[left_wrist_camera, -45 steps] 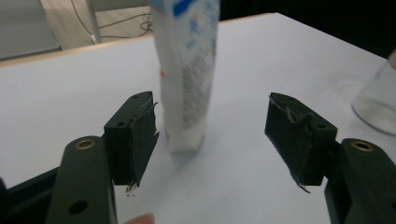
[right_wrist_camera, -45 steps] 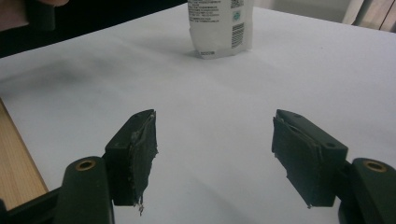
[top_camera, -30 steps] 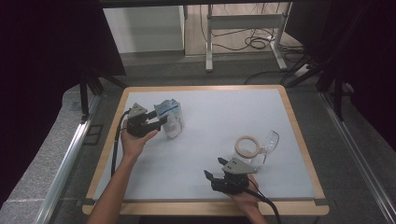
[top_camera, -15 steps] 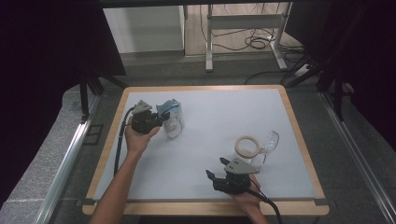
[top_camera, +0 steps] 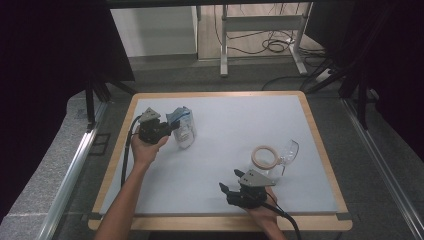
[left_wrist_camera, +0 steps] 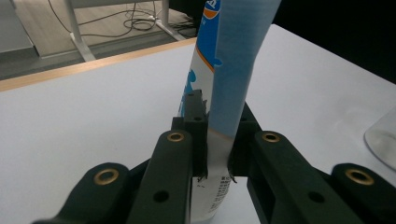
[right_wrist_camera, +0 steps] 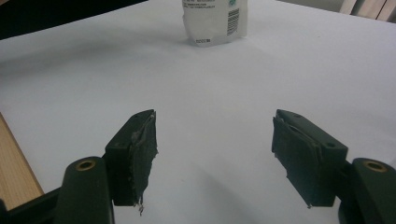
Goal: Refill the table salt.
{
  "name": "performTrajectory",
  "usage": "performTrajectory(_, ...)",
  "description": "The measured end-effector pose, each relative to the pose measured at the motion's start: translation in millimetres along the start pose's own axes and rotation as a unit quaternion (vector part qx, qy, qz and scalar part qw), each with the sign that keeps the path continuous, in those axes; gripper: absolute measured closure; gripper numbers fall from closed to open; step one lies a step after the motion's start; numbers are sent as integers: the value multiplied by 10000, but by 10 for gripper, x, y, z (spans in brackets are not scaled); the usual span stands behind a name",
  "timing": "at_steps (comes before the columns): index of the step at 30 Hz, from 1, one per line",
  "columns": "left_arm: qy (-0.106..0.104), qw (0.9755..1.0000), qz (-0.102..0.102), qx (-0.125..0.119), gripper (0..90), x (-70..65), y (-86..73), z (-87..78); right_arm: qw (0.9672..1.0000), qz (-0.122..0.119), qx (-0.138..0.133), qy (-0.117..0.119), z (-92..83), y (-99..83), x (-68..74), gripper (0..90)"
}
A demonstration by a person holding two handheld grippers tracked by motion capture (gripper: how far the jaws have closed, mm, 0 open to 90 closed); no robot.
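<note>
A glass jug (top_camera: 282,156) lies on the white table (top_camera: 225,135).

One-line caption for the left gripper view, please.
Left hand-held gripper shut on blue-and-white carton's edge above the white table.

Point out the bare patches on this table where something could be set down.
Widest free patch: the far right of the table, beyond the glass jar. Also bare: the middle between the carton and jar. Crowded: far-left corner around the carton and left claw; near right by the right claw.
</note>
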State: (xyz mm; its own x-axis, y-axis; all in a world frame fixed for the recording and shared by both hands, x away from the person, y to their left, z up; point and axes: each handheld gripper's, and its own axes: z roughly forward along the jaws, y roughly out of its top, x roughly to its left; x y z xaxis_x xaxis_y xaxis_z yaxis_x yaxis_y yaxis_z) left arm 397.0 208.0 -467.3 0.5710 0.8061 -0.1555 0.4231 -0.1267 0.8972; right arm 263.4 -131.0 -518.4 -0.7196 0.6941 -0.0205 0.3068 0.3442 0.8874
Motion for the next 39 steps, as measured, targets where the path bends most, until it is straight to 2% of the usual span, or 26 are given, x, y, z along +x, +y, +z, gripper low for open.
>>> performTrajectory(3, -81, 9999, 39, -68, 830, -17, 5, 10, 10000, -13, 1, 3, 7, 2, 7, 318)
performTrajectory(6, -138, 9996, 190, -125, 838, -81, 25, 30, 10000, -10, -18, 2, 11, 2, 11, 318)
performTrajectory(9, -214, 9994, 150, -235, 868, -119, 49, 40, 10000, -26, -18, -23, 15, -4, 15, 318)
performTrajectory(11, -343, 9989, 66, -302, 886, -138, 69, 34, 10000, -30, -14, -31, 16, -8, 17, 318)
performTrajectory(14, -344, 9990, 152, -247, 894, -176, 86, 22, 10000, -26, -22, -40, 15, -10, 15, 318)
performTrajectory(29, -436, 9985, 173, -296, 900, -185, 123, -26, 10000, -59, -55, -43, 30, -6, 35, 318)
performTrajectory(32, -508, 9979, 233, -314, 900, -220, 146, -53, 9999, -80, -57, -26, 35, -8, 43, 317)
performTrajectory(39, -716, 9965, 219, -384, 900, -282, 183, -119, 9999, -101, -69, -1, 48, -10, 50, 315)
